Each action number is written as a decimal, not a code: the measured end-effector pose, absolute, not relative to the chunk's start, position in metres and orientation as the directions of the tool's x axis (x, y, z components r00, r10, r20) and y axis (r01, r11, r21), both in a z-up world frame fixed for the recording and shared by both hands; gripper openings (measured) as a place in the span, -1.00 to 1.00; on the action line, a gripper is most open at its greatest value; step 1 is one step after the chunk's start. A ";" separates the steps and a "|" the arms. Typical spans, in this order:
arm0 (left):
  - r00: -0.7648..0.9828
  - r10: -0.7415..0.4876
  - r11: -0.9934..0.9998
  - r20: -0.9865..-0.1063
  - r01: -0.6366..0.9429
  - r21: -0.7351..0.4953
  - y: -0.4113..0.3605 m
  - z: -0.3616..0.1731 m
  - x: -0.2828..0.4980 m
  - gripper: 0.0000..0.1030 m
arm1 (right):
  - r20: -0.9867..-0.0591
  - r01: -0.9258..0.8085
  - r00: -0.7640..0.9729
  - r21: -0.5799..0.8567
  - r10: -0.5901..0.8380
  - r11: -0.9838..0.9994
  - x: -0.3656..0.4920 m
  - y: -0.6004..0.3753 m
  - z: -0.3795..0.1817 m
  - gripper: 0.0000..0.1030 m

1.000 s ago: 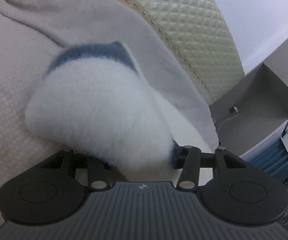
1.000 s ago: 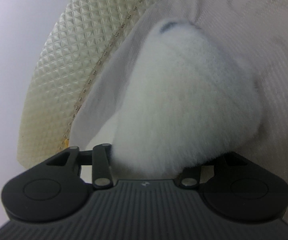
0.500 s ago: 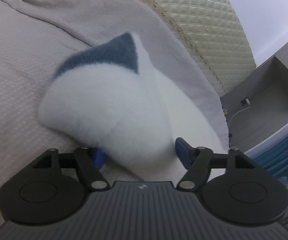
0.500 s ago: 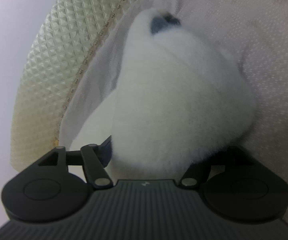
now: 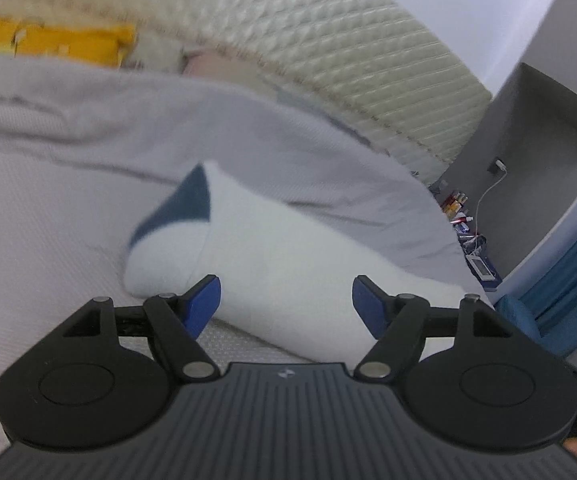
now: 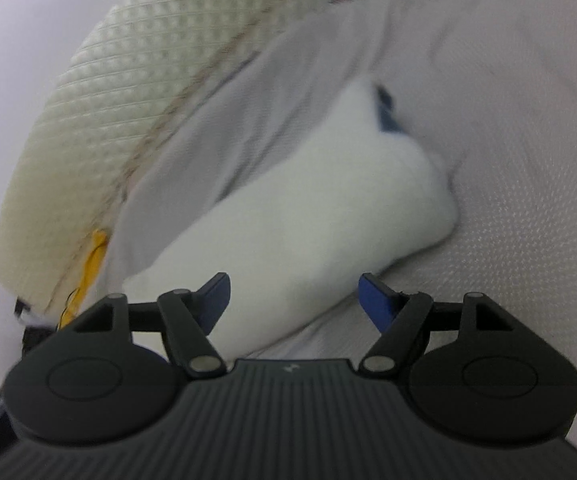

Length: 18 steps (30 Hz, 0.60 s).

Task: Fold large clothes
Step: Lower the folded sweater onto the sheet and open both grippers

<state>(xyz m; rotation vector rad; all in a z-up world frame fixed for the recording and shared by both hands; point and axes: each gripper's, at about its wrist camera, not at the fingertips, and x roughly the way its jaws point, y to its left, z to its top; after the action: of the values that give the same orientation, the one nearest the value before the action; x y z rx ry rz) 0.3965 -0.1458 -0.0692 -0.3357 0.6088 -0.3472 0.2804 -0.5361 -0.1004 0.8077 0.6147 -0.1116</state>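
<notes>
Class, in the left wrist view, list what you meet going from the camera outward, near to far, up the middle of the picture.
left gripper → white fleece garment → grey bedspread → quilted headboard → pale wall

Small clutter (image 5: 462, 216) beside the bed is too tiny to identify, and the quilted headboard (image 5: 328, 52) is motion-blurred.

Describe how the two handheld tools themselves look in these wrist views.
Both match: the left tool and right tool have a dark grey ribbed body bearing a small logo, black linkage arms with silver pivot pins, round black discs either side, and blue finger pads.
</notes>
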 end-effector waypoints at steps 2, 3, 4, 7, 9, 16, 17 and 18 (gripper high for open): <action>0.778 -0.410 0.894 -0.476 0.237 -0.381 -0.146 -0.049 0.374 0.49 | -0.533 0.286 0.835 0.635 0.139 0.718 0.268 -0.527 -0.078 0.44; 0.785 -0.408 0.897 -0.467 0.249 -0.364 -0.146 -0.039 0.361 0.49 | -0.526 0.274 0.839 0.628 0.138 0.728 0.263 -0.522 -0.068 0.44; 0.791 -0.399 0.903 -0.464 0.253 -0.346 -0.147 -0.029 0.348 0.49 | -0.514 0.257 0.847 0.618 0.135 0.743 0.255 -0.517 -0.056 0.44; 0.808 -0.380 0.916 -0.450 0.263 -0.303 -0.148 -0.005 0.313 0.49 | -0.479 0.205 0.869 0.578 0.124 0.790 0.227 -0.501 -0.026 0.44; 0.820 -0.368 0.924 -0.439 0.270 -0.271 -0.148 0.007 0.287 0.49 | -0.452 0.166 0.881 0.569 0.137 0.806 0.206 -0.490 -0.009 0.44; 0.839 -0.366 0.930 -0.402 0.324 -0.171 -0.143 0.030 0.197 0.49 | -0.382 0.038 0.910 0.468 0.164 0.883 0.145 -0.445 0.036 0.44; 0.841 -0.368 0.930 -0.397 0.331 -0.161 -0.142 0.032 0.186 0.49 | -0.372 0.025 0.914 0.453 0.163 0.891 0.136 -0.439 0.040 0.44; 0.842 -0.372 0.928 -0.392 0.341 -0.150 -0.143 0.033 0.176 0.49 | -0.364 0.013 0.917 0.436 0.163 0.900 0.128 -0.433 0.044 0.44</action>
<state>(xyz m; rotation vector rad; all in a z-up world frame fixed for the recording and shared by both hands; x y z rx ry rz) 0.1759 -0.1428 0.0325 -0.0751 0.4286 -0.3766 0.1276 -0.4335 0.0439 0.4476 0.4057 0.0803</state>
